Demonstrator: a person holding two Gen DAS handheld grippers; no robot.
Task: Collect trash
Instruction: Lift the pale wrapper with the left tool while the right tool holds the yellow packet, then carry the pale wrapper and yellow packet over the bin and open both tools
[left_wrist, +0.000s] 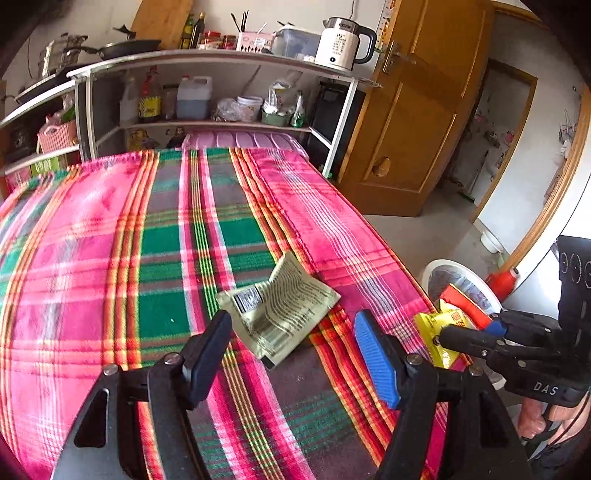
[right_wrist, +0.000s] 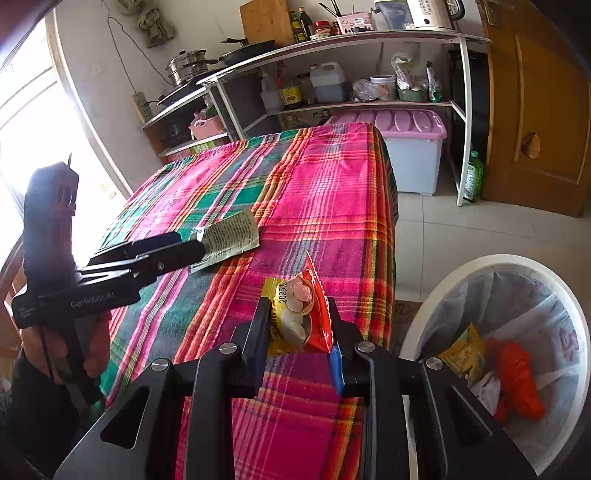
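The right tool (right_wrist: 297, 325) grips a red-and-yellow snack wrapper (right_wrist: 301, 314), next due for the white lined bin (right_wrist: 417, 332) at four o'clock, while the left tool (left_wrist: 293, 354) stands wide before the olive foil sachet (left_wrist: 280, 306).

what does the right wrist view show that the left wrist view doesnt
Only the right wrist view: the inside of the white bin, with an orange item and a yellow packet in it, and the pink-lidded storage box.

Only the left wrist view: the open doorway into the next room.

Both: the plaid cloth, the olive printed wrapper before the open left gripper, and the right gripper shut on the red and yellow snack wrapper.
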